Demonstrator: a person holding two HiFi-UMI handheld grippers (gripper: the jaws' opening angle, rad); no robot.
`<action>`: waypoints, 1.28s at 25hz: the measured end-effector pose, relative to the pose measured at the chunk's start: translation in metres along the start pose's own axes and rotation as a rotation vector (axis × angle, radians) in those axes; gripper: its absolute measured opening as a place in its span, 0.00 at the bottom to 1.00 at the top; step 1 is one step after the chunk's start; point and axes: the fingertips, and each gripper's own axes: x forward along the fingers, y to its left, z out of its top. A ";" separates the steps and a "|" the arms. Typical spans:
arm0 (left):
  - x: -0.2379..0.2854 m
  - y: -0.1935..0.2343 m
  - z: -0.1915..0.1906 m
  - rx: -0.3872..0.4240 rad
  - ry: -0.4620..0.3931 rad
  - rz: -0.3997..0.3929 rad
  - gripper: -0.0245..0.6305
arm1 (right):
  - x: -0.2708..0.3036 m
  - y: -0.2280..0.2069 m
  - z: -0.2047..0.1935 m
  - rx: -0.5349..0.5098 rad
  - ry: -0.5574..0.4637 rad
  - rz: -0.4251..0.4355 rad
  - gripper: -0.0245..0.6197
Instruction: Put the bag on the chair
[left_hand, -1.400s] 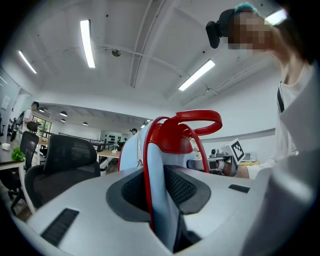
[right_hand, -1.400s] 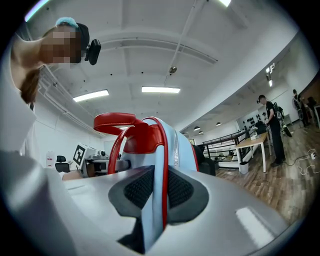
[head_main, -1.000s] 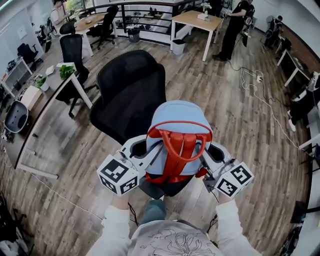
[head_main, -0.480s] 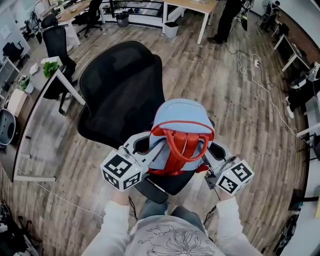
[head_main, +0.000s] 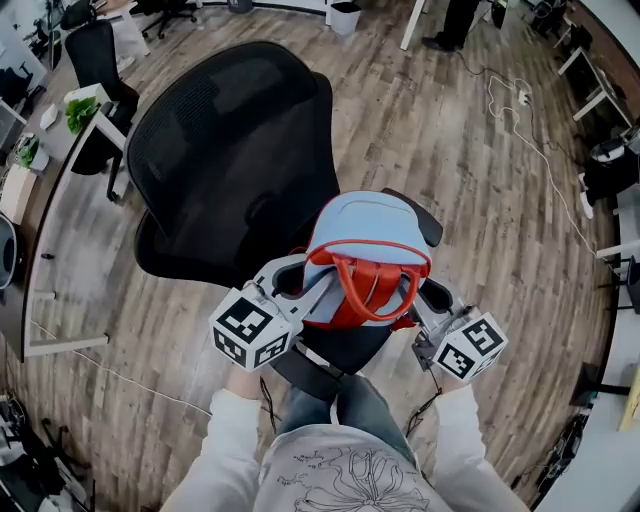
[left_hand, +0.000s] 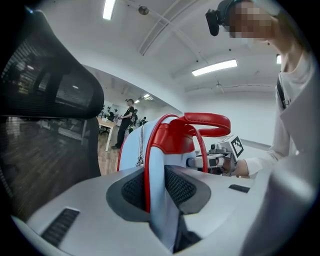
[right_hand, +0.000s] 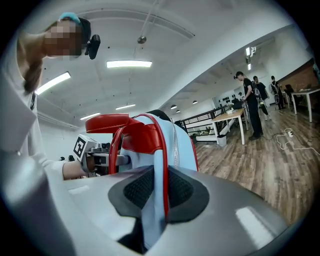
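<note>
A light blue bag (head_main: 365, 235) with red handles (head_main: 372, 285) hangs between my two grippers above the seat (head_main: 335, 352) of a black mesh office chair (head_main: 225, 150). My left gripper (head_main: 296, 290) is shut on the bag's left edge, its pads pinching the red-piped seam (left_hand: 148, 192). My right gripper (head_main: 422, 296) is shut on the right edge in the same way (right_hand: 161, 192). The left gripper view shows the bag (left_hand: 157, 150) upright, the chair back (left_hand: 45, 120) to its left and the right gripper (left_hand: 220, 155) beyond. The right gripper view shows the bag (right_hand: 180, 145) and the left gripper (right_hand: 97, 157).
A chair armrest (head_main: 420, 212) pokes out behind the bag. A desk (head_main: 60, 190) with a plant stands at the left beside another office chair (head_main: 95, 55). A white cable (head_main: 530, 130) trails over the wood floor at the right. A bin (head_main: 347, 14) and a person's legs stand at the far edge.
The bag, still held by both grippers, has come forward over the chair. The chair now lies closer, with its seat directly below the bag.
</note>
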 end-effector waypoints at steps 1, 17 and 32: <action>0.003 0.004 -0.004 -0.001 0.006 -0.002 0.18 | 0.003 -0.004 -0.004 0.003 0.008 -0.002 0.14; 0.034 0.031 -0.110 -0.074 0.171 0.034 0.18 | 0.023 -0.043 -0.106 0.018 0.238 0.001 0.15; 0.062 0.055 -0.201 -0.056 0.321 0.040 0.19 | 0.042 -0.080 -0.193 -0.058 0.406 -0.019 0.15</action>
